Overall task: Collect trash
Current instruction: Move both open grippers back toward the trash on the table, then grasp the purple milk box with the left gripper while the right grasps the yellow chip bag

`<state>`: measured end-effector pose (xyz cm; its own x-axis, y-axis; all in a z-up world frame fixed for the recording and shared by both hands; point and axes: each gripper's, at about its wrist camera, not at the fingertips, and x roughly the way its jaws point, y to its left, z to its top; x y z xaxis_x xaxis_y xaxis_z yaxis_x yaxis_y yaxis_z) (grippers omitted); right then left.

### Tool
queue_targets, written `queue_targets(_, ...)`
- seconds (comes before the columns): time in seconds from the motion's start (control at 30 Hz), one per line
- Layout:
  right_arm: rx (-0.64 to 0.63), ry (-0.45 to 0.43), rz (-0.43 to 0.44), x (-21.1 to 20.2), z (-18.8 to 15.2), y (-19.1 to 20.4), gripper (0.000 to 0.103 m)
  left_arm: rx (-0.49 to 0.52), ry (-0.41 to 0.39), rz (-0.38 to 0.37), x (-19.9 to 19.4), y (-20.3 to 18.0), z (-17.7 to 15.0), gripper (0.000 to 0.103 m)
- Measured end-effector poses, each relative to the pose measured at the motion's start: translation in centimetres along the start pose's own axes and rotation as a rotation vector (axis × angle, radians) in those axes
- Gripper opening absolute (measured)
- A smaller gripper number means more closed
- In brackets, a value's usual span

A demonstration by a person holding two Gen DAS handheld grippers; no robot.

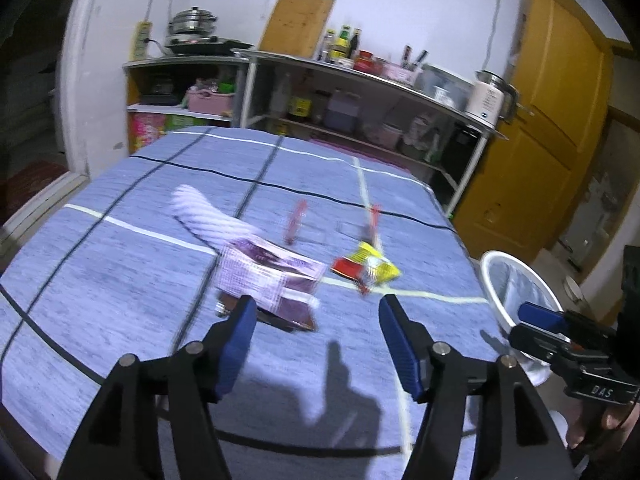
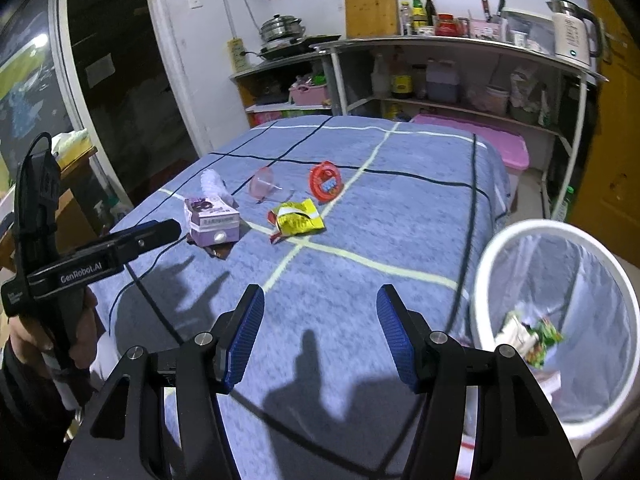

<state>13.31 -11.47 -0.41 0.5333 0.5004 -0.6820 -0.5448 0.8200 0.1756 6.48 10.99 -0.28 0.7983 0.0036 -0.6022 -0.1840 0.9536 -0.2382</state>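
Left gripper (image 1: 316, 312): jaws spread wide, nothing between them. It hangs over the blue checked cloth (image 2: 360, 300), just short of the purple carton (image 1: 268, 276). Right gripper (image 2: 320, 308): also spread, empty, over bare cloth with the bin at its right.

White bin (image 2: 486, 264) stands off the table's right edge, lined with a clear bag. A green-and-white wrapper (image 2: 532, 336) already lies inside.

Nearest trash is the purple carton, sitting on a flat dark brown wrapper (image 2: 220, 251). My guess: an empty drink box, light, stiff along the edges but crushable on the faces. Pinch across the narrow sides and don't squeeze hard. The wrapper underneath is thin and flat; I'd expect it to need an edge lifted first, or it slides.

Next out is the yellow-and-red snack bag (image 2: 298, 222), torn open and crumpled. Very light, slick film. Take a raised fold, not the flat part.

Behind the carton lies a white ribbed piece (image 2: 212, 184); can't tell the material.

Farther back are a clear pink cup (image 2: 262, 186), tipped over, and a red round lid (image 2: 325, 181). Both look like thin rigid plastic, so grab by the rim. The cup may roll.
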Motion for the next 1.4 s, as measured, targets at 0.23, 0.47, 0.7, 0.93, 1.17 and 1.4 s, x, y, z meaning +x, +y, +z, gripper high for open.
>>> queue_targets(0.23, -0.028, 0.031, 0.023, 2.8, 1.6, 0.5, 0.064, -0.017, 0.014, 0.022, 2.1, 2.4, 0.8, 0.073)
queue_targets(0.47, -0.072, 0.064, 0.039, 6.1, 3.3, 1.1, 0.065, 0.02, 0.031, -0.015, 3.4, 2.7, 0.9, 0.078)
queue_targets(0.7, -0.105, 0.111, 0.055, 9.7, 4.6, 1.3, 0.065, 0.064, 0.051, -0.03, 4.4, 2.9, 1.3, 0.08)
queue_targets(0.93, -0.127, 0.137, 0.058, 12.3, 5.7, 1.6, 0.065, 0.077, 0.078, -0.032, 5.3, 3.0, 1.4, 0.08)
queue_targets(1.17, -0.113, 0.188, 0.064, 14.5, 6.1, 1.4, 0.065, 0.081, 0.087, -0.047, 5.8, 3.0, 1.4, 0.08)
queue_targets(1.4, -0.109, 0.189, 0.064, 14.4, 5.8, 1.4, 0.043, 0.087, 0.086, -0.044, 6.1, 2.7, 1.7, 0.079)
